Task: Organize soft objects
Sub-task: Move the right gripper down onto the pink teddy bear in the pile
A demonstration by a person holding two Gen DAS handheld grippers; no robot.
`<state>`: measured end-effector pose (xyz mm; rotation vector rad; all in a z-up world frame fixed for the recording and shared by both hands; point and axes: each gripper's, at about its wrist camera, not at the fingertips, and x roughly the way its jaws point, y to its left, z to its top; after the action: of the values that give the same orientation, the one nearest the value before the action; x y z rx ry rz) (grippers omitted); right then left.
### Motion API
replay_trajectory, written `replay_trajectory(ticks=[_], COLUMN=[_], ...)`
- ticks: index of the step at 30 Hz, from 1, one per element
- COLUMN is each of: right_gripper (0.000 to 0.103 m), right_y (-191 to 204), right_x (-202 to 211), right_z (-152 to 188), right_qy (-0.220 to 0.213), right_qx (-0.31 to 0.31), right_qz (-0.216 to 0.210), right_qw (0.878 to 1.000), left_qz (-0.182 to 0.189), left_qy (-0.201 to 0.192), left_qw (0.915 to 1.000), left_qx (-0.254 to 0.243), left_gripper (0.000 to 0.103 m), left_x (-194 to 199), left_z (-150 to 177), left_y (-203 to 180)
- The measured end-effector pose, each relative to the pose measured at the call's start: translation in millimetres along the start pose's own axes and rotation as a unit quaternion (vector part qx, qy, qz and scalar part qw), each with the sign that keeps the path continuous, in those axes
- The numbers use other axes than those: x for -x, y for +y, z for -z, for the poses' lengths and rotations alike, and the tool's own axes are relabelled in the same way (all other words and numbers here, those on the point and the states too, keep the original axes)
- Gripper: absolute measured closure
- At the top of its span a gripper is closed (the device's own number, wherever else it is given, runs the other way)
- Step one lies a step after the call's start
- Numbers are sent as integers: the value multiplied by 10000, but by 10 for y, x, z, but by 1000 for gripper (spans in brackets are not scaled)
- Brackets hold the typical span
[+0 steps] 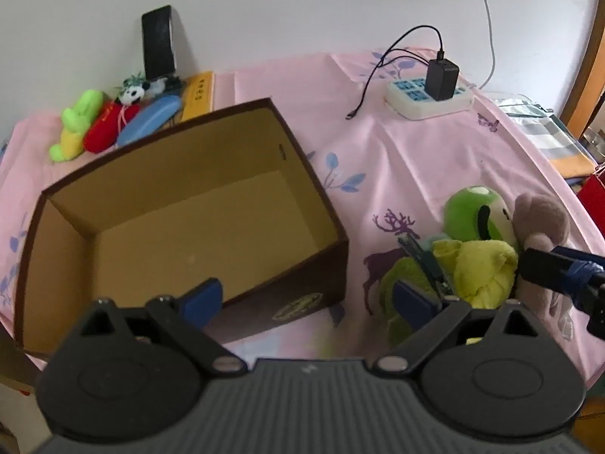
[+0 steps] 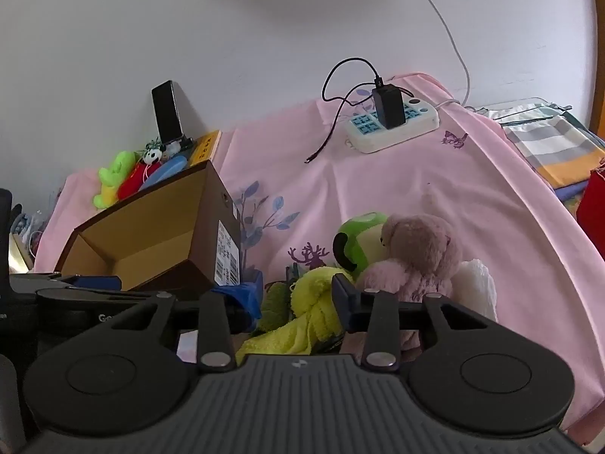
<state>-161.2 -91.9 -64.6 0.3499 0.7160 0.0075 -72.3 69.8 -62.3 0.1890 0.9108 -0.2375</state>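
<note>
Ahead of you the counter is draped in a pink cloth [image 1: 408,159] printed with blue leaves and purple deer. Near its far edge sits a white power strip [image 1: 429,99] with a black charger [image 1: 441,78] plugged in; the charger's black cable [image 1: 372,75] loops up and trails loose onto the cloth. At the back left, a black phone [image 1: 159,41] stands propped against the white wall [image 1: 302,3]. Folded striped fabric [image 2: 548,140] lies past the counter's right edge.
</note>
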Motion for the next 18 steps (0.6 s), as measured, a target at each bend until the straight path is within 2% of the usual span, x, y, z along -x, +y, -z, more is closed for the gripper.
replay_trajectory(ticks=[11,15,18], right_gripper=[84,85,85], right_y=[-266,-384,-484], right_x=[-149,-205,-268], right_z=[-184,-257,-320], right_qy=[220,341,520], right_qx=[38,111,-21], right_qz=[-342,-529,-721], right_qw=[9992,9980,9960], left_qz=[48,410,934], left_qy=[-100,-265,-282], left_qw=[9999,9986,9950], left_qx=[-57,-208,-204], left_gripper=[7,7,7], left_x=[-80,-38,-14], left_z=[-33,16,102], left_y=[-153,-189,-200])
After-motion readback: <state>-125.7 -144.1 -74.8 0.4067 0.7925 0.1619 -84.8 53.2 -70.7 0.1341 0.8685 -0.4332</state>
